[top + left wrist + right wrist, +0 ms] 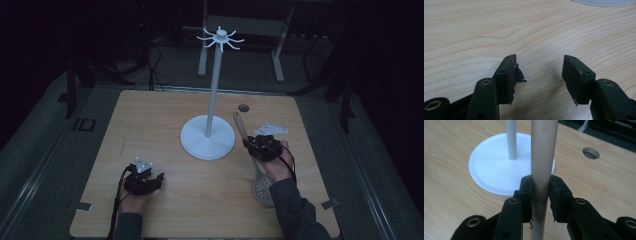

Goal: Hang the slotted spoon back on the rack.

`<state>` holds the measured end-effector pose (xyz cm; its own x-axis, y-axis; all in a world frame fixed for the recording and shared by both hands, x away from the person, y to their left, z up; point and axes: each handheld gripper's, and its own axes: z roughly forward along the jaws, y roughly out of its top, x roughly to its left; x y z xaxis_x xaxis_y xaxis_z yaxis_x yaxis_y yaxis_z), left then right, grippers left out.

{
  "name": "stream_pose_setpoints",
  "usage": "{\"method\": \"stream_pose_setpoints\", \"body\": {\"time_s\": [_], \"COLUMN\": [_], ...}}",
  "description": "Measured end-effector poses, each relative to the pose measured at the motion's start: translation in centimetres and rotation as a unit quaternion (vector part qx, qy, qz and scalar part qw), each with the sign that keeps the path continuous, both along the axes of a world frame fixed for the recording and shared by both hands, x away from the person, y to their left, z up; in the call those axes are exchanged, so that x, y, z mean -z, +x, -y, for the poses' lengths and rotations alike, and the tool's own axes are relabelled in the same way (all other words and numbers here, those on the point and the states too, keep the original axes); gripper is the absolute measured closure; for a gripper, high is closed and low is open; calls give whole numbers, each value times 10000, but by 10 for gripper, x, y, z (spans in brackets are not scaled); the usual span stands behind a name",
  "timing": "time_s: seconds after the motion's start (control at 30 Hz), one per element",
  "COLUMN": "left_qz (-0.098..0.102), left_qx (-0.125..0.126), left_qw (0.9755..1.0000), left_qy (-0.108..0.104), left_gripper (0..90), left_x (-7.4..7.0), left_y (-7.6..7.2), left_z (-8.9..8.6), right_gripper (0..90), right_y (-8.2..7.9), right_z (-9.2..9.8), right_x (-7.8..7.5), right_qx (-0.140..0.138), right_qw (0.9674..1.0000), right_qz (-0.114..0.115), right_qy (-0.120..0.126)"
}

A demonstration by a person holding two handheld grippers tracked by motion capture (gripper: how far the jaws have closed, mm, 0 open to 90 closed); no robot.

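Note:
A grey slotted spoon (260, 185) lies on the wooden table (150, 125), its round holed head near the front right and its handle (543, 157) pointing away toward the back. My right gripper (260, 146) is shut on that handle, the two black jaws pressed against its sides (540, 195). A white hanging stand (207, 137) with a round base, a tall pole and hooked arms on top (220, 37) rises at the table's centre, just left of the spoon. My left gripper (150, 181) rests low at the front left, open (539, 72), over bare wood.
A small round hole (243, 107) sits in the tabletop behind the spoon handle, also seen in the right gripper view (591, 153). Dark floor, cables and table legs (277, 55) lie beyond the far edge. Grey mats flank the table.

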<state>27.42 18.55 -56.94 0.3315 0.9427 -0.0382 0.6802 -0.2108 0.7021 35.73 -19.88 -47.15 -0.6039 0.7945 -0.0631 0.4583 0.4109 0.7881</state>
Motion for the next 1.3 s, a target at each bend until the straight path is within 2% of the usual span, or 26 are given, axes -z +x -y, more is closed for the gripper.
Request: {"method": "stream_pose_setpoints", "body": {"time_s": [0.2, 0.43, 0.77, 1.07, 1.3], "left_qz": [2, 6, 17, 16, 21], "left_qx": [5, 7, 9, -12, -11], "left_qw": [10000, 10000, 10000, 10000, 10000], "left_qy": [10, 7, 2, 4, 7], "left_gripper": [461, 461, 461, 461, 461], "left_x": [0, 0, 0, -1, -1], "left_y": [0, 0, 0, 0, 0], "left_z": [0, 0, 0, 0, 0], "right_gripper": [732, 732, 734, 734, 733], "right_y": [-6, -6, -11, -13, -16], "right_z": [-9, -14, -18, -17, -17], "right_x": [-10, -17, -23, -31, -36], "right_qx": [-145, -190, -203, -201, -225], "right_qw": [9996, 9992, 9973, 9946, 9912], "right_qz": [235, 340, 575, 819, 1026], "right_qy": [37, 124, 398, 611, 805]}}
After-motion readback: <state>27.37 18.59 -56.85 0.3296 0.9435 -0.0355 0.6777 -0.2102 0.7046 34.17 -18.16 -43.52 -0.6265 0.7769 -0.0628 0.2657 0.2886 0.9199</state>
